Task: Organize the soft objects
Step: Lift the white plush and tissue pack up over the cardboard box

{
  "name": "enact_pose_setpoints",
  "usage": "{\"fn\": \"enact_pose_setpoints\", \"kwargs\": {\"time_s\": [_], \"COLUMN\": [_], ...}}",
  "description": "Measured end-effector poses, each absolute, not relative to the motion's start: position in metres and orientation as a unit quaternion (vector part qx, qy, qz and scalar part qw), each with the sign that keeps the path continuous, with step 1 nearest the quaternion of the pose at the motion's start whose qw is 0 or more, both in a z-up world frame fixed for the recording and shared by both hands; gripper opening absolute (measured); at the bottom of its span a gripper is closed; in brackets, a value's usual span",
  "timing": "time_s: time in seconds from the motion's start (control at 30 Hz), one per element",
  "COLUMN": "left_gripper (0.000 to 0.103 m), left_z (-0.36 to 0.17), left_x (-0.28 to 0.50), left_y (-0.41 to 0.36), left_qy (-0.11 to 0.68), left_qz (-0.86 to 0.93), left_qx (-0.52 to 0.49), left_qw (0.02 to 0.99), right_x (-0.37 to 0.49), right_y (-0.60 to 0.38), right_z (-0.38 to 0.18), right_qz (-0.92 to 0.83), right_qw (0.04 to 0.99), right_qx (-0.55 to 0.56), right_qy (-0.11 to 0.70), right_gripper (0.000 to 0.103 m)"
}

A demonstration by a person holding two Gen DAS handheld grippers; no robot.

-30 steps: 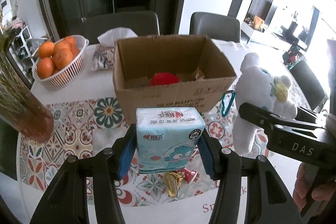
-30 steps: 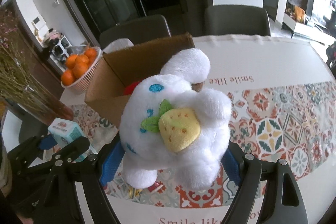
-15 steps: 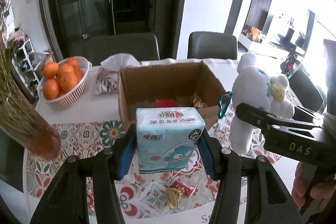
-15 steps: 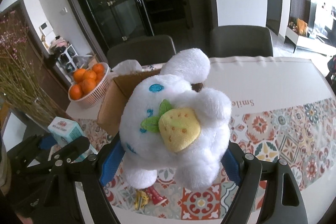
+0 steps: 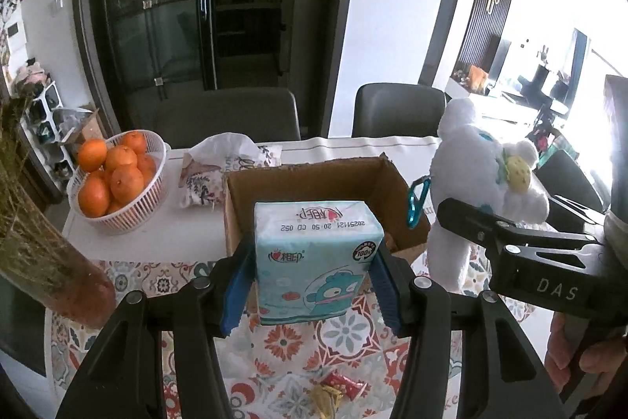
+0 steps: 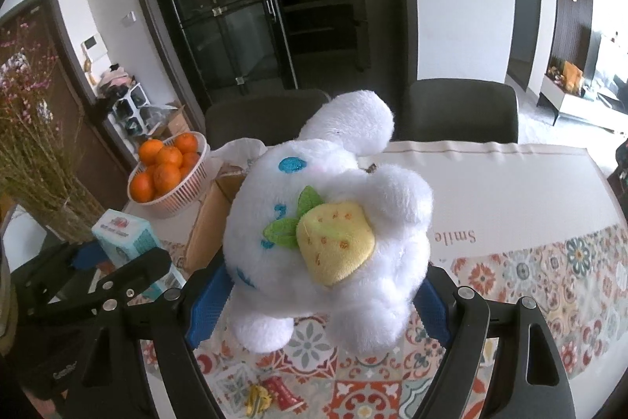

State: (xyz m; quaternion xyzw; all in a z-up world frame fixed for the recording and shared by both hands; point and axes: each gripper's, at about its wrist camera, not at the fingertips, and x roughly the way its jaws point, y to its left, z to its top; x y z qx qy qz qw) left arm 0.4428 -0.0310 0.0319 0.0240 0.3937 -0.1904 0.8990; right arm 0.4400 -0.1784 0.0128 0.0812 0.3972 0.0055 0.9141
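My left gripper (image 5: pixel 310 289) is shut on a light blue tissue pack (image 5: pixel 316 262) held above the patterned tablecloth, in front of an open cardboard box (image 5: pixel 314 179). The pack hides most of the box's inside. My right gripper (image 6: pixel 314 301) is shut on a white plush toy (image 6: pixel 325 238) with a yellow strawberry on its chest. The same plush toy (image 5: pixel 471 179) shows at the right of the left wrist view, beside the box. In the right wrist view the tissue pack (image 6: pixel 125 238) and the box (image 6: pixel 208 222) sit at the left, partly hidden by the toy.
A white basket of oranges (image 5: pixel 117 183) and a floral tissue pouch (image 5: pixel 219 167) stand behind the box on the left. A vase of dried stems (image 5: pixel 43 254) fills the left edge. Small candy wrappers (image 5: pixel 333 391) lie on the cloth below. Two grey chairs (image 5: pixel 396 108) stand behind the table.
Both grippers have risen and pulled back with their loads still held. The box, basket and table look smaller and lower in both views, and more of the room shows.
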Motion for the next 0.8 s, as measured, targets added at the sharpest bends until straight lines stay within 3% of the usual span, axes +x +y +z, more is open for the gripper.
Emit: {"fn": "enact_pose_setpoints", "kwargs": {"time_s": [0.8], "left_gripper": [0.055], "left_z": [-0.004], "left_x": [0.535], "left_y": [-0.045], "left_qy": [0.455], "left_qz": [-0.183], "left_qx": [0.034], "left_qw": [0.871], "right_x": [0.540], "right_y": [-0.187], "right_z": [-0.033], "right_qz": [0.047], "right_qw": [0.873], "right_qx": [0.059], "right_qy": [0.482], "right_gripper": [0.083]}}
